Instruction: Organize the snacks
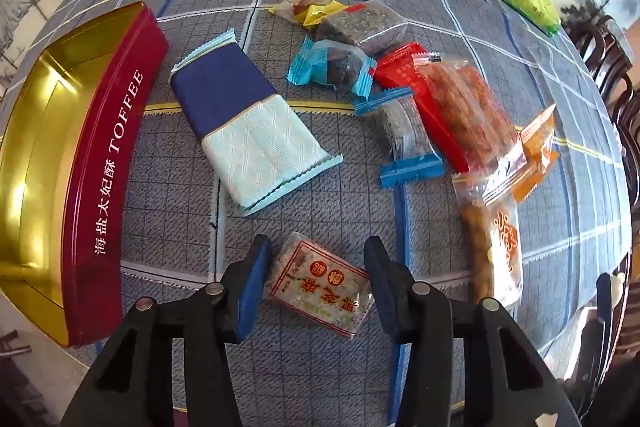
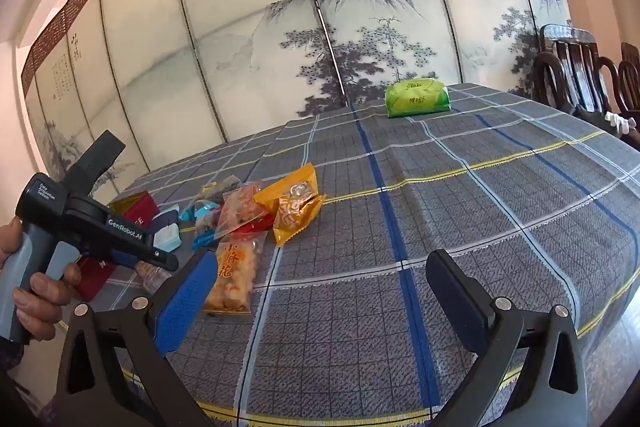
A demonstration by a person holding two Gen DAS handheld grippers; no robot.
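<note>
My left gripper (image 1: 318,241) points steeply down, shut on a small white snack packet with red print (image 1: 320,287); both blue pads touch its sides. Whether the packet rests on the cloth I cannot tell. An open red toffee tin (image 1: 112,163) with a gold inside stands to the left. A dark-blue and pale-blue packet (image 1: 248,123) lies between the tin and a heap of several snacks (image 1: 404,135). My right gripper (image 2: 324,257) is open over bare checked tablecloth (image 2: 440,187) with nothing between its fingers. The snack heap (image 2: 240,223) lies to its left.
A green tissue pack (image 2: 416,99) lies at the table's far side. Dark wooden chairs (image 2: 572,67) stand at the right edge. A painted screen (image 2: 320,7) backs the table. A hand (image 2: 44,291) holds the left tool's body (image 2: 88,211) at the left of the right wrist view.
</note>
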